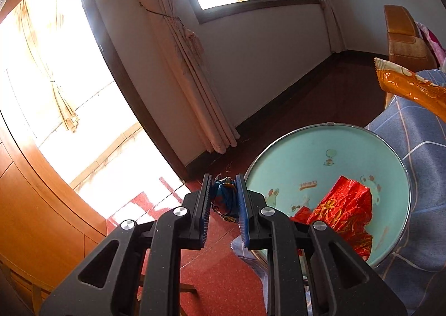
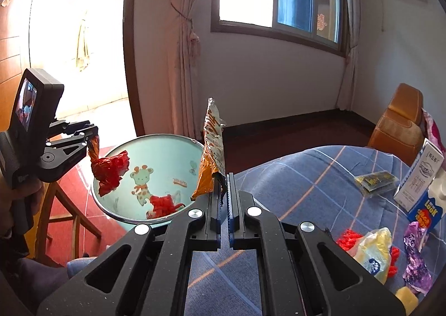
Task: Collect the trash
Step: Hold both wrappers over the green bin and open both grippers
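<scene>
A teal basin printed with cartoon animals stands on a wooden stool, and a red scrap lies in it. My left gripper is above the basin's left rim, shut on a crumpled red foil wrapper that hangs over the basin. In the left wrist view the pinched bunch of wrapper shows blue and gold between the left gripper's pads, beside the basin. My right gripper is shut on the lower end of an orange snack bag, which stands upright at the basin's right edge. The bag also enters the left view.
A bed with a blue plaid sheet lies to the right. It bears a milk carton, a dark packet, a yellow bag and a purple wrapper. An orange chair stands behind it. The floor is red tile.
</scene>
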A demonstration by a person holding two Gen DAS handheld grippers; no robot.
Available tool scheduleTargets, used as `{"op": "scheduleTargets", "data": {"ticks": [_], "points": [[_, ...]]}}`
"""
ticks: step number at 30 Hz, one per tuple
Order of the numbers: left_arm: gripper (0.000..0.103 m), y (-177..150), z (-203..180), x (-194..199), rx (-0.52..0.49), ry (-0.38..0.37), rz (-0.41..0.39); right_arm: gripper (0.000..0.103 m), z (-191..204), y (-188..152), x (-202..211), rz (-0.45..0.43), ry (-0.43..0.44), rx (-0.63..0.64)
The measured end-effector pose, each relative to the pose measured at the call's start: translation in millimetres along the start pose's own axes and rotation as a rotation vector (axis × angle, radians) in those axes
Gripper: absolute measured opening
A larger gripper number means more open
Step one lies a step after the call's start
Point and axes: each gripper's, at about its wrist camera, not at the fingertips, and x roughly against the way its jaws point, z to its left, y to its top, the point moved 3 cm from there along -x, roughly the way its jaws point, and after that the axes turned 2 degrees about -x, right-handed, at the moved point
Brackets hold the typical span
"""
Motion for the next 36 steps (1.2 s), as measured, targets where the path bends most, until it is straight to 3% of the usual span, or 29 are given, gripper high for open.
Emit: {"op": "scheduleTargets", "data": {"ticks": [32,34,36], "points": [[0.018,2,3,-2,0.024,-0.022,0.007,0.004,23,5,-22,0.028,0.036,0.051],[0.019,3,3,0,0.027,-0.033,0.002,0.004,24,5,-23,0.029,0.038,0.054],[0.026,4,2,3,0.035,-0.047,-0.010,0.005,26,5,-25,0.034,0.053,0.058]]}}
